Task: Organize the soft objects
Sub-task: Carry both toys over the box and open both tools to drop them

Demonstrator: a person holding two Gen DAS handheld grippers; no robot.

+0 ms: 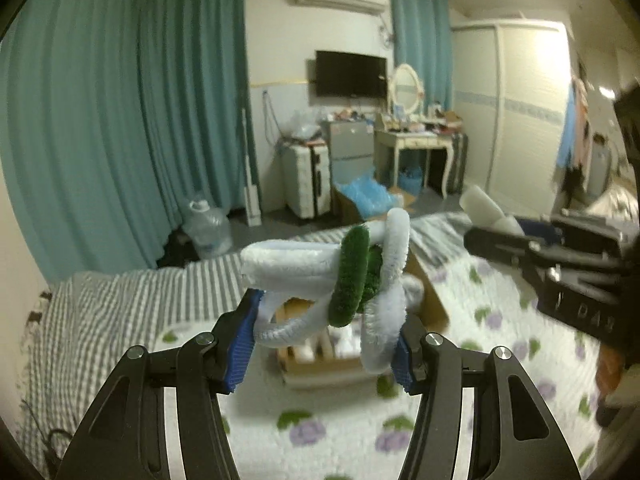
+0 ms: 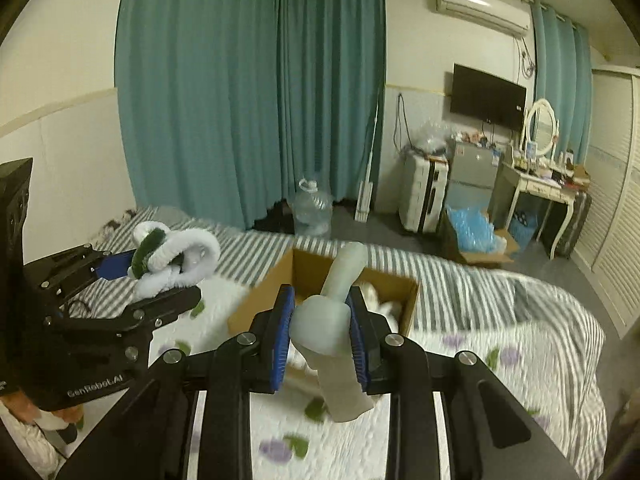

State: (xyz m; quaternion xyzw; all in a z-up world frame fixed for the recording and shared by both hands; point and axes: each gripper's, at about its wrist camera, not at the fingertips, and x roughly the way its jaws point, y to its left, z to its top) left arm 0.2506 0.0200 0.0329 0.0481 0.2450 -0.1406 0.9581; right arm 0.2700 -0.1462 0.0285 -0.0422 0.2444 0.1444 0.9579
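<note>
My left gripper [image 1: 322, 344] is shut on a bundle of fuzzy white and green loops [image 1: 340, 276], held up above the bed; it also shows in the right wrist view [image 2: 172, 256]. My right gripper [image 2: 320, 332] is shut on a pale soft foam piece [image 2: 336, 320], tilted, with its thin end pointing up. The right gripper also shows at the right of the left wrist view [image 1: 500, 232]. An open cardboard box [image 2: 316, 268] sits on the bed just beyond both grippers, with white soft things inside.
The bed has a flowered white blanket [image 2: 460, 364] over a grey striped sheet [image 1: 132, 300]. Beyond it are teal curtains [image 2: 248, 92], a water jug [image 2: 312, 210], a suitcase [image 2: 424, 196], a box of blue bags [image 2: 476, 236] and a dressing table [image 2: 540, 184].
</note>
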